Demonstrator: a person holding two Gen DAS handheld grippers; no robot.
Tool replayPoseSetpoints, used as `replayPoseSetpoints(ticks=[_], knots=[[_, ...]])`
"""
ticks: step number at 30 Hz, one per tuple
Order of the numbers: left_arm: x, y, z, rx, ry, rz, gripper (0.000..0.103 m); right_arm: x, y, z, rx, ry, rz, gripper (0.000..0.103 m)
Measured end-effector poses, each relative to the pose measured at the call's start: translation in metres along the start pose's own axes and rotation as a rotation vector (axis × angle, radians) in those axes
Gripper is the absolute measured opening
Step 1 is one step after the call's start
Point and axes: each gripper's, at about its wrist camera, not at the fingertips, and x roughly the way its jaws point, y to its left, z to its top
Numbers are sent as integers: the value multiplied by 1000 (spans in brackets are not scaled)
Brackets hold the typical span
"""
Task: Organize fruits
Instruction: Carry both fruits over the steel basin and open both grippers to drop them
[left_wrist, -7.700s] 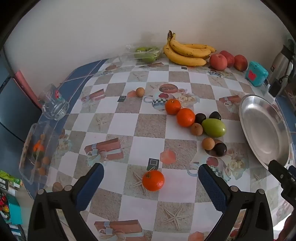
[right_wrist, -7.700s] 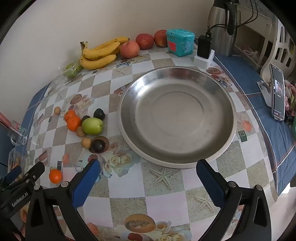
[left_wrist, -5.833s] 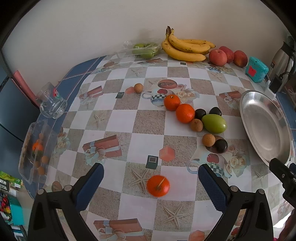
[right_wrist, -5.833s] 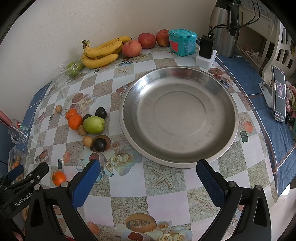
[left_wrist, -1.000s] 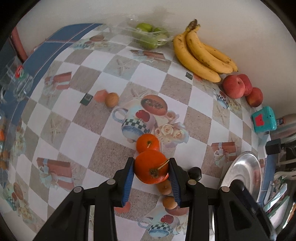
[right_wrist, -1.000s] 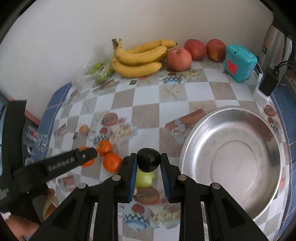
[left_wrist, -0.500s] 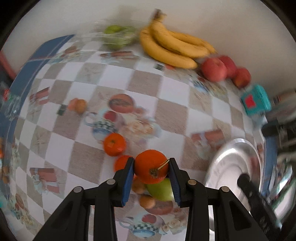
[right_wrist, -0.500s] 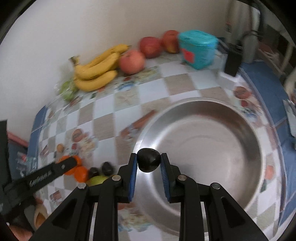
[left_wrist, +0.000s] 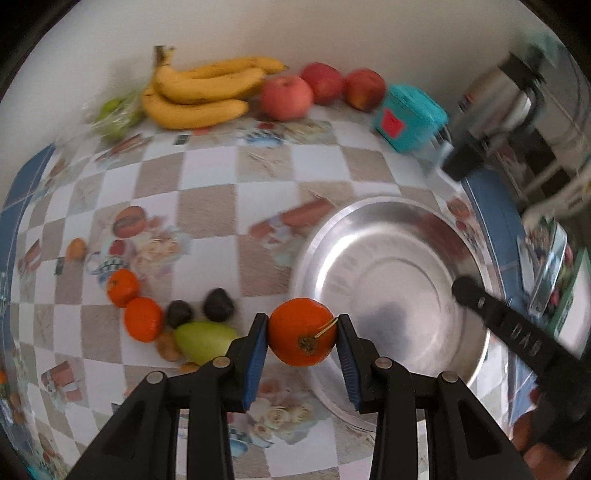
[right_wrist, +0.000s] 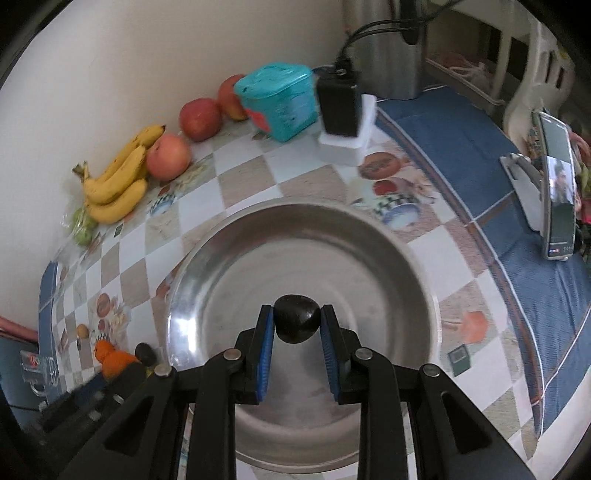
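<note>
Two grips: left gripper (left_wrist: 301, 334) clamping orange (left_wrist: 301, 332) beside steel basin (left_wrist: 369, 214), right gripper (right_wrist: 297, 325) pinching dark fruit (right_wrist: 296, 318) over it, phone (right_wrist: 558, 190) only in right view.

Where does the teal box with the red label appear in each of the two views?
Left wrist view: the teal box stands at the upper right, near the wall, right of the red apples.
Right wrist view: the teal box stands at the upper centre, beyond the steel bowl.
Shared landmark: the banana bunch lies by the wall in both views.
</note>
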Motion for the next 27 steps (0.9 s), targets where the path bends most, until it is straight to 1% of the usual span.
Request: replayPoseSetpoints(ticks=[6, 10, 11, 15, 18, 20, 21, 24, 27], knots=[[18, -26, -11, 89, 28, 20, 39, -1, -9, 1, 13, -3, -21, 26], [29, -31, -14, 100, 38, 27, 39, 10, -10, -2, 9, 29, -28, 26], [33, -32, -15, 101, 43, 42, 39, 15, -10, -3, 6, 46, -35, 26], [41, -34, -18, 105, 56, 38, 39, 34, -11, -8, 4, 108, -61, 27], [42, -38, -21, 123, 55, 50, 40, 37, -12, -9, 9, 122, -79, 27], [41, -39, -21, 127, 54, 43, 40, 36, -12, -9, 11, 120, -79, 27], [40, -39, -21, 128, 52, 40, 40, 36, -11, -9, 9, 120, -78, 28], [36, -42, -21, 134, 45, 35, 41, 33, -10, -8, 3, 112, -82, 40], [33, -46, -22, 142, 33, 37, 43, 28, -8, -6, 0, 98, -82, 41]])
